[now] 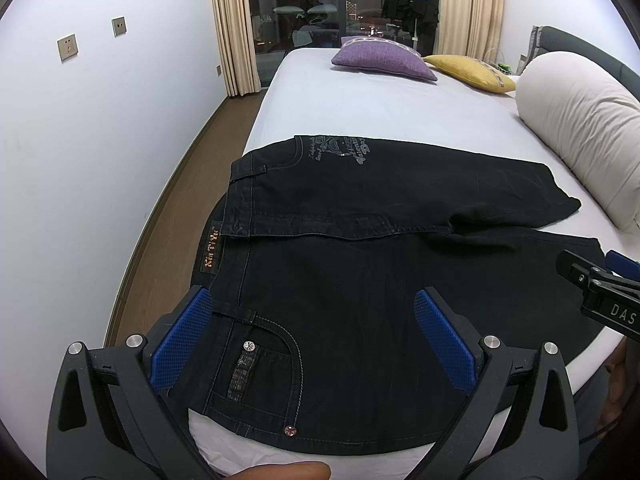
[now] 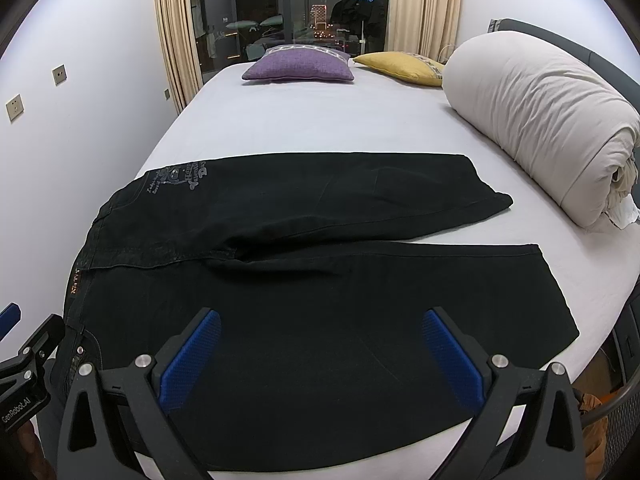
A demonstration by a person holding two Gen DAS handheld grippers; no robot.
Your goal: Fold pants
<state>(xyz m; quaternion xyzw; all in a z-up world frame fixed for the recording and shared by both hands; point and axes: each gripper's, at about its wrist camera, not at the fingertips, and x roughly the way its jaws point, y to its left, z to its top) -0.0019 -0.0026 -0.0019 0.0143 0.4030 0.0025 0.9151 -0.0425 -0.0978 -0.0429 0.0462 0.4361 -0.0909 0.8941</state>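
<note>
Black jeans (image 1: 360,248) lie flat across the near end of the white bed, waistband at the left, both legs spread toward the right; they also show in the right wrist view (image 2: 304,272). My left gripper (image 1: 314,332) is open and empty, above the near front pocket by the waistband. My right gripper (image 2: 320,356) is open and empty, above the near leg. The right gripper's tip shows in the left wrist view (image 1: 592,284). The left gripper's tip shows in the right wrist view (image 2: 28,356).
A rolled white duvet (image 2: 532,116) lies along the bed's right side. A purple cushion (image 2: 300,66) and a yellow cushion (image 2: 400,64) sit at the far end. A white wall and wooden floor (image 1: 180,184) run along the left. Glass doors with curtains stand behind.
</note>
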